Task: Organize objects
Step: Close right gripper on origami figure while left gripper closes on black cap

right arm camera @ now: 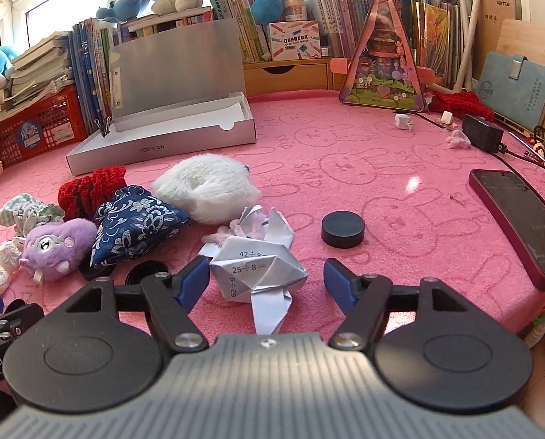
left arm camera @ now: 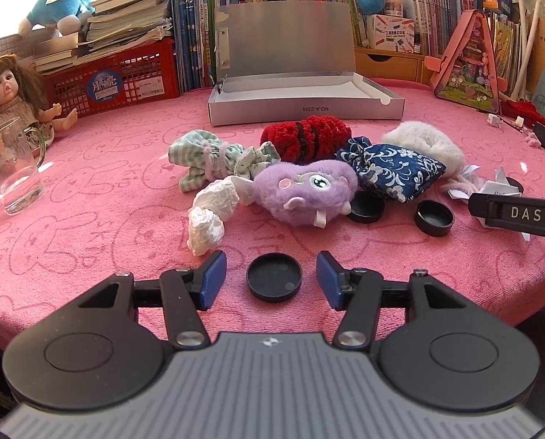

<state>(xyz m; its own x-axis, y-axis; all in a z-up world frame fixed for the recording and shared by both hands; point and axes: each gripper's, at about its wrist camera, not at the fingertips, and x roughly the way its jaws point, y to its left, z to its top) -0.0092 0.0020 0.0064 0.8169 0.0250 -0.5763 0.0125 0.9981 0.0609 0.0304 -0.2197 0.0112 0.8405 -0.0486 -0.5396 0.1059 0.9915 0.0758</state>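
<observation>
Both tools (left arm camera: 271,278) (right arm camera: 263,281) spread wide

Both tools look alike. The left tool (left arm camera: 271,280) has a grey ribbed body with a small white emblem at its top middle, flanked by two round black housings with shallow circular recesses. Black linkage arms pivot on silver rivets and carry small screws, ending in blue rectangular finger pads (left arm camera: 211,278). The right tool (right arm camera: 265,282) matches it, with blue pads (right arm camera: 192,282).
</observation>
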